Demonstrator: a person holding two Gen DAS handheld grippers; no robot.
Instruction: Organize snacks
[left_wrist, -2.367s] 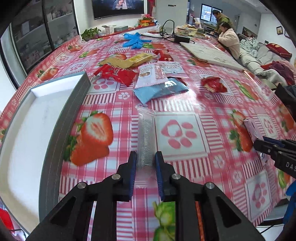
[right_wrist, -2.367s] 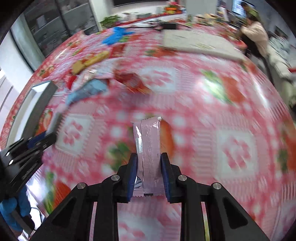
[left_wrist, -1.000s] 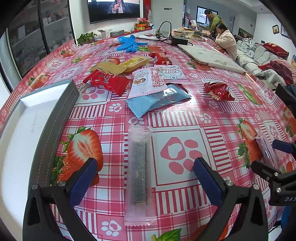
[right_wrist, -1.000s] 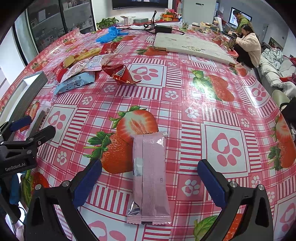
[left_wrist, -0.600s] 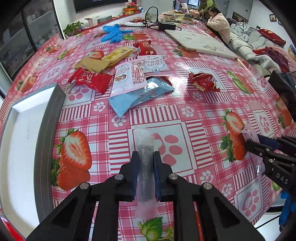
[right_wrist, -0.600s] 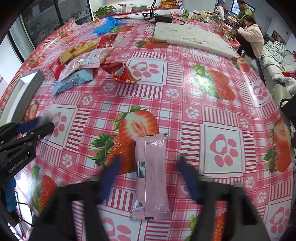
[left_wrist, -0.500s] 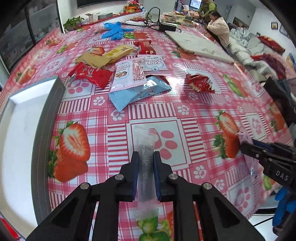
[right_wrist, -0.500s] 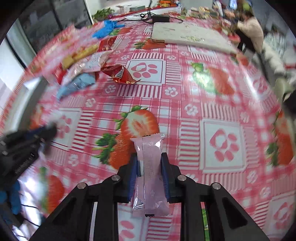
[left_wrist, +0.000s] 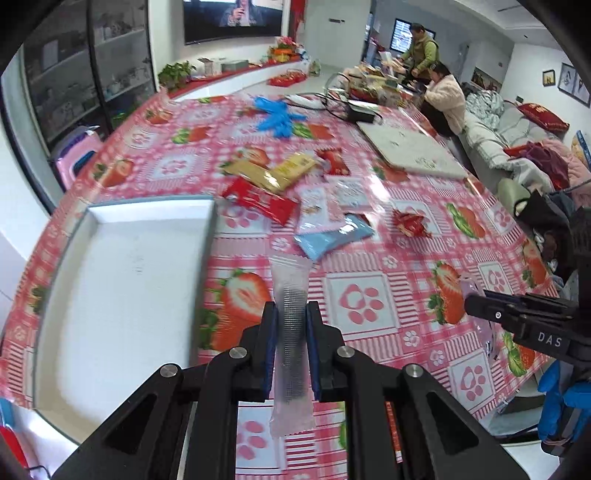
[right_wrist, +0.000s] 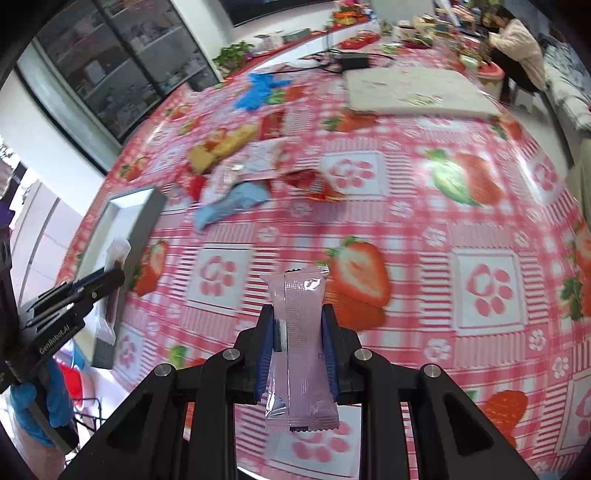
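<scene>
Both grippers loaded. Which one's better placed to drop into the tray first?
Left, probably. The left gripper, shut on the clear packet, sits right beside the tray. The right gripper, shut on the pink packet, is farther across the table.

Clear wrapper (left_wrist: 290, 325) with dark ridged bar inside, upright between closed jaws, lifted off tabletop (left_wrist: 369, 273) beside white tray (left_wrist: 122, 280). Pink sealed packet (right_wrist: 301, 347), crimped ends, upright in closed jaws. Loose packets (left_wrist: 332, 236) clustered farther back.
</scene>
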